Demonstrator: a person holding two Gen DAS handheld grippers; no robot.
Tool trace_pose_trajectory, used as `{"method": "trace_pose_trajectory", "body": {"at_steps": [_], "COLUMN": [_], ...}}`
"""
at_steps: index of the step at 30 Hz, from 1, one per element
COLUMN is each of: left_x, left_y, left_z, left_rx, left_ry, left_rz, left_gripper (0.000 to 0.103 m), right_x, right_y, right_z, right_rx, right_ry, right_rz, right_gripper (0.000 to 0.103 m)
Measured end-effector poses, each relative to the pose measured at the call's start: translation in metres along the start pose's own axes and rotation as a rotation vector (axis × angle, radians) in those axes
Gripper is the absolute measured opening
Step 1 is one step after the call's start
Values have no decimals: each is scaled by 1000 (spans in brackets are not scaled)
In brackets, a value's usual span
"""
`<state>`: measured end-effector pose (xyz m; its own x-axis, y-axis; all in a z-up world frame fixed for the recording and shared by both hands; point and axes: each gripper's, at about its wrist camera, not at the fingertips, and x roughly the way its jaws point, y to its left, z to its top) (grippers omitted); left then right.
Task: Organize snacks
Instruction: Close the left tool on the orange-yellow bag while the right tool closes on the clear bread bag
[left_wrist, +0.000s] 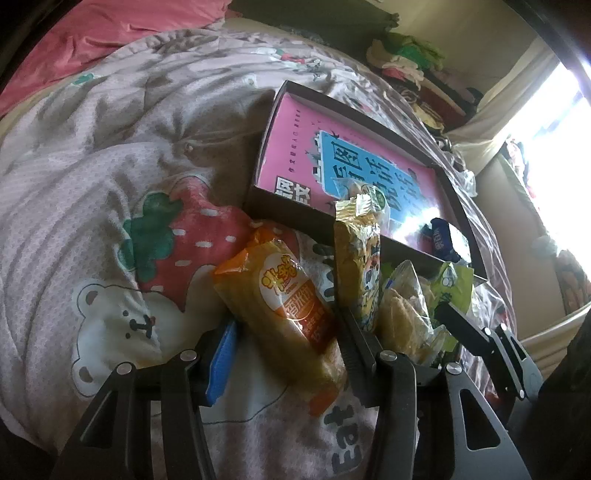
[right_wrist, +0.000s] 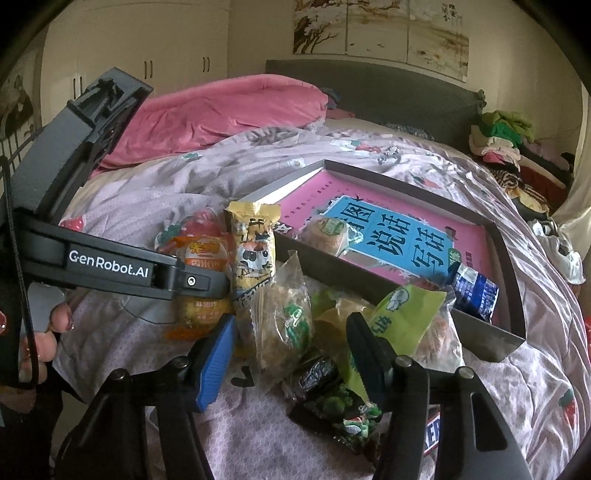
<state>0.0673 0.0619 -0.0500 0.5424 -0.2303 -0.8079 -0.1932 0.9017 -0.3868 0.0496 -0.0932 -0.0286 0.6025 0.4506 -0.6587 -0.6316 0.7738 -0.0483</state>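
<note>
The orange snack pack lay on the quilt by the box's near edge, bracketed by the left gripper, half-closed, contact unclear; squeezing its middle squarely looked best.

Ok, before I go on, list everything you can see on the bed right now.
orange snack pack: one, orange, on quilt between left tongs
yellow panda pack: one, yellow, beside orange pack, at box's near wall
clear-wrapped pastry: one, tan, between right tongs
green pack: one, light green, by box's near wall
dark pea pack: one, black-green, on quilt
round cake: one, tan, inside box
blue pack: one, blue, inside box
box: one, dark, on quilt
pink book: one, lining box
quilt: one, lilac
left tongs: open
right tongs: open
hand: one, holding left tongs
</note>
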Motion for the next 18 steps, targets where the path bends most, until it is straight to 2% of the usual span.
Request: {"method": "trace_pose_trajectory", "body": {"at_steps": [6,11,13,18], "left_x": [3,8,10,14], "left_y": [-1,-1,0,0], "left_z": [2,3,4,7], "left_rx": [5,2,-2,-4], "left_ry": [2,7,9,12], "left_rz": [-1,-6,-8,-20], "left_gripper": [53,53,53,50], "right_x": [8,18,19,16], "right_y": [4,7,7,-4], "right_z": [0,1,1,2], "right_rx": [-20,-26,-27,41], "right_ry": [12,31,28,15], "right_rz": [-7,5,7,51], "right_gripper": [54,44,44,40]}}
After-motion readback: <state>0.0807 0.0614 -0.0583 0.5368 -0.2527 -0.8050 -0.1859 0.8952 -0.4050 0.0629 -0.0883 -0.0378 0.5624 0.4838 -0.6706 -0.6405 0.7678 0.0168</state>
